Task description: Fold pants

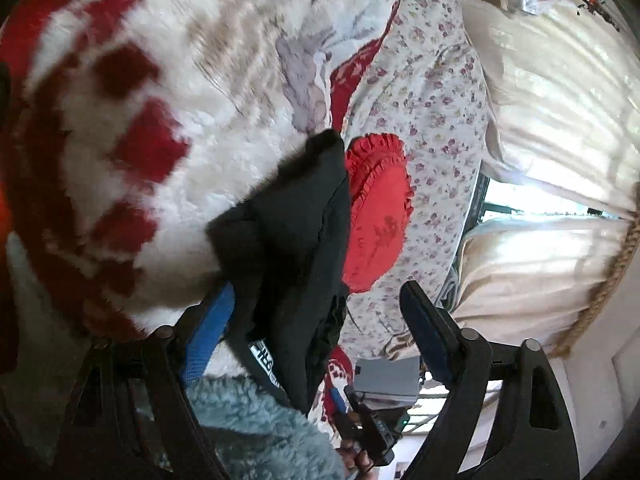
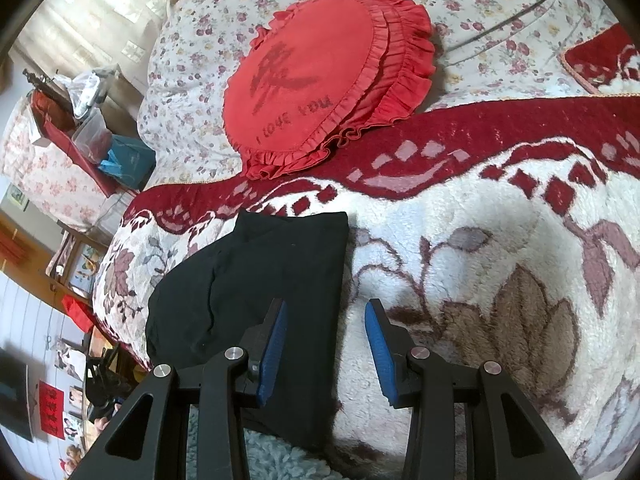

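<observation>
The black pants [image 2: 264, 292] lie folded in a narrow stack on the red-and-white fleece blanket [image 2: 480, 232]. My right gripper [image 2: 326, 304] hovers over their right edge, open; one blue pad [image 2: 274, 348] is above the cloth and the other is above the blanket. In the rolled left wrist view the pants [image 1: 288, 240] rise between the wide-apart fingers of my left gripper [image 1: 316, 288], which is open. The cloth lies against the left blue pad [image 1: 212, 332] and stays clear of the right one. A pale blue fleece sleeve [image 1: 256, 424] covers the lower part.
A round red frilled cushion [image 2: 320, 80] rests just beyond the pants on a floral quilt [image 2: 192, 60]. Cream curtains [image 1: 560, 100] and a window lie past the bed. Cluttered boxes [image 2: 88, 128] stand beside the bed's far edge. A hand on a black device [image 1: 372, 436] shows low in the left wrist view.
</observation>
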The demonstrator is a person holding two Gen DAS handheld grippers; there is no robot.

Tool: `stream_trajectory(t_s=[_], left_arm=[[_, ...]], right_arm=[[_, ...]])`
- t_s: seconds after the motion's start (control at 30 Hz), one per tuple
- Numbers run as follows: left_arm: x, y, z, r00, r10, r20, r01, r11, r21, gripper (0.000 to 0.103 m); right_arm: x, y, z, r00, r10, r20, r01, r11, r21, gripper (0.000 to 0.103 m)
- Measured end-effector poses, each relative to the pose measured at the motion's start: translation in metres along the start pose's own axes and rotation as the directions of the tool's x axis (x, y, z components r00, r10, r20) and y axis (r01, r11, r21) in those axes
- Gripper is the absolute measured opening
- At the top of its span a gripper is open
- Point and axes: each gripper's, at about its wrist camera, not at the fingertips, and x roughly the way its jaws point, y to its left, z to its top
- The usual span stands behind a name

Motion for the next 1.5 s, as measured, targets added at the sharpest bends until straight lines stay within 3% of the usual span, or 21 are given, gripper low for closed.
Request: stream_trajectory(t_s=[0.13, 0.3, 0.5, 0.8, 0.87, 0.97, 1.13, 1.23, 1.3, 1.4, 1.5], left_arm=[[-0.002, 0.008, 0.006, 0.999, -0.050, 0.017, 0.051, 0.998, -0.046, 0.087], [-0.013, 0.002, 0.004, 0.990, -0.134, 0.043, 0.136, 0.990, -0.037, 0.087], [-0.002, 0.014, 0.012, 0.996, -0.080, 0.036, 0.083, 0.994, -0.071, 0.087], [0.005, -0.002, 0.011, 0.984, -0.174, -0.027, 0.174, 0.984, -0.026, 0.087], [0.004, 0.000, 0.013, 0.987, -0.161, -0.009, 0.161, 0.987, -0.028, 0.087], [0.011, 0.006, 0.011, 0.997, -0.081, 0.003, 0.081, 0.997, -0.017, 0.087], [0.014, 0.002, 0.007, 0.999, -0.042, 0.025, 0.042, 0.999, 0.017, 0.086], [0.011, 0.001, 0.010, 0.999, 0.008, 0.054, -0.009, 1.000, 0.016, 0.071], [0.012, 0.002, 0.008, 0.995, 0.073, 0.064, -0.075, 0.997, 0.026, 0.044], [0.011, 0.007, 0.005, 0.987, 0.143, 0.075, -0.146, 0.989, 0.027, 0.019], [0.010, 0.003, 0.000, 0.978, 0.186, 0.092, -0.193, 0.978, 0.082, 0.016]], right_arm=[[0.000, -0.001, 0.000, 1.000, 0.001, -0.002, -0.001, 1.000, 0.000, 0.039], [0.000, -0.001, 0.000, 1.000, 0.000, -0.003, 0.000, 1.000, -0.001, 0.039], [0.000, -0.001, 0.000, 1.000, 0.001, 0.000, -0.001, 1.000, 0.003, 0.039], [-0.001, -0.002, 0.000, 1.000, 0.001, 0.000, -0.001, 1.000, 0.006, 0.039], [-0.001, -0.002, 0.000, 1.000, 0.001, 0.000, -0.001, 1.000, 0.005, 0.039], [0.000, -0.002, 0.000, 1.000, 0.000, -0.001, 0.000, 1.000, 0.006, 0.039], [-0.001, -0.002, 0.000, 1.000, 0.002, 0.000, -0.002, 1.000, 0.009, 0.039], [0.000, -0.003, 0.000, 1.000, 0.002, -0.001, -0.002, 1.000, 0.011, 0.039], [0.000, -0.004, 0.000, 1.000, 0.002, -0.001, -0.002, 1.000, 0.009, 0.039], [0.000, -0.004, 0.000, 1.000, 0.002, -0.002, -0.002, 1.000, 0.011, 0.039], [0.001, -0.005, 0.000, 1.000, -0.001, -0.005, 0.001, 1.000, 0.016, 0.039]])
